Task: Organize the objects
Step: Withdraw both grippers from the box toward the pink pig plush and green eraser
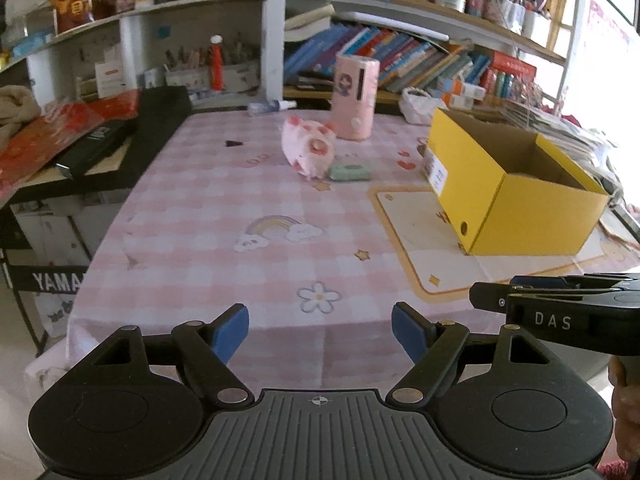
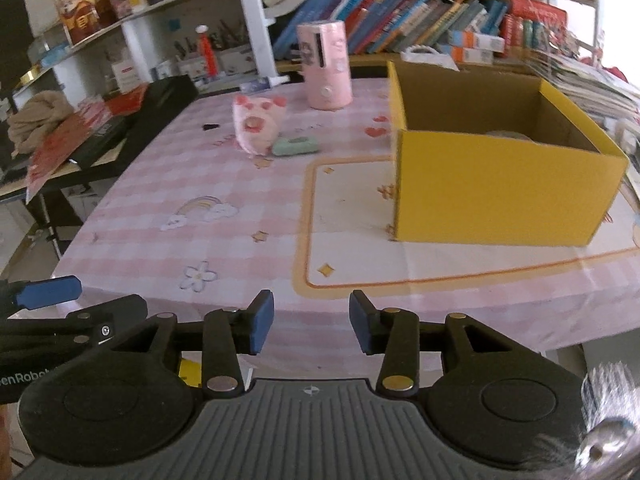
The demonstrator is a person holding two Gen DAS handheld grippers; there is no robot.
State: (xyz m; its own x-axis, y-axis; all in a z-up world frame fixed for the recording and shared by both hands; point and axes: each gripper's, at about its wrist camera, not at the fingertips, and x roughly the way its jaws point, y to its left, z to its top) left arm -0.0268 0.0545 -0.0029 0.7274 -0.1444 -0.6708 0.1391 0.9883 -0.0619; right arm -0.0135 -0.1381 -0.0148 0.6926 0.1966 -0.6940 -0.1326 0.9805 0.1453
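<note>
A pink plush pig point(image 1: 308, 148) lies mid-table with a small green case point(image 1: 349, 171) beside it and a tall pink cylinder point(image 1: 355, 96) behind. An open yellow box point(image 1: 516, 188) stands at the right. All show in the right wrist view too: pig point(image 2: 258, 128), green case point(image 2: 295, 146), cylinder point(image 2: 326, 66), box point(image 2: 500, 172) with a pale object partly visible inside. My left gripper point(image 1: 320, 332) is open and empty at the table's near edge. My right gripper point(image 2: 311, 326) is open and empty, also at the near edge, and shows beside the left one point(image 1: 560, 308).
A pink checked tablecloth point(image 1: 240, 208) covers the table. A small black piece point(image 1: 233, 143) lies at the far left. Black cases and red packets point(image 1: 100, 136) sit on a stand left of the table. Bookshelves point(image 1: 400, 56) stand behind. A small bottle point(image 1: 272, 107) lies at the far edge.
</note>
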